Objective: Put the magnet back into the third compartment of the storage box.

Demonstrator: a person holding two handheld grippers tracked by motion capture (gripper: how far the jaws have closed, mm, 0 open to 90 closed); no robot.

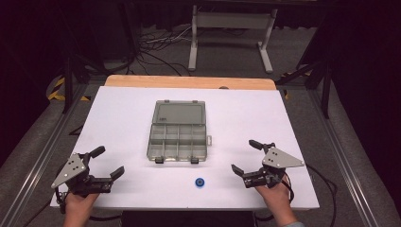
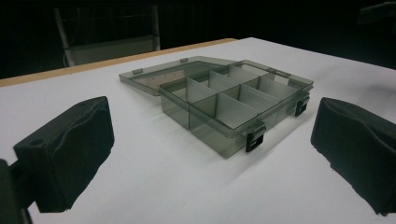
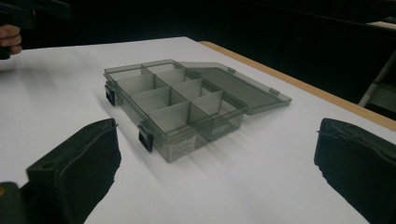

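From my end: smoky grey translucent plastic organiser box sits mid-table on the white matte tabletop, lid swung fully open and lying flat behind the tray, away from the operator. Hard moulded plastic, thin walls, rectangular, with see-through dividers splitting the tray into a grid of small compartments, two rows by what looks like four columns. Every compartment I can see into is bare, nothing in them, nothing on the lid. Two black latch clips hang off the front wall on the operator's side; a small tab sticks out on the box's right edge in the high view. Small blue round part, disc or ring shaped with a darker centre, lies on the table in front of the box, just off its front right corner, clear of the box and not touching either tool; too small for me to read material. Left gripper sits near the front left of the table, jaws spread wide, holding nothing; in the left gripper view the black pads look like soft foam with a slightly rough, dented face, box framed between them but well apart. Right gripper near the front right, same story: jaws wide apart, nothing held, pads same black foam, box ahead of it. Light wood strip edges the table's far side.
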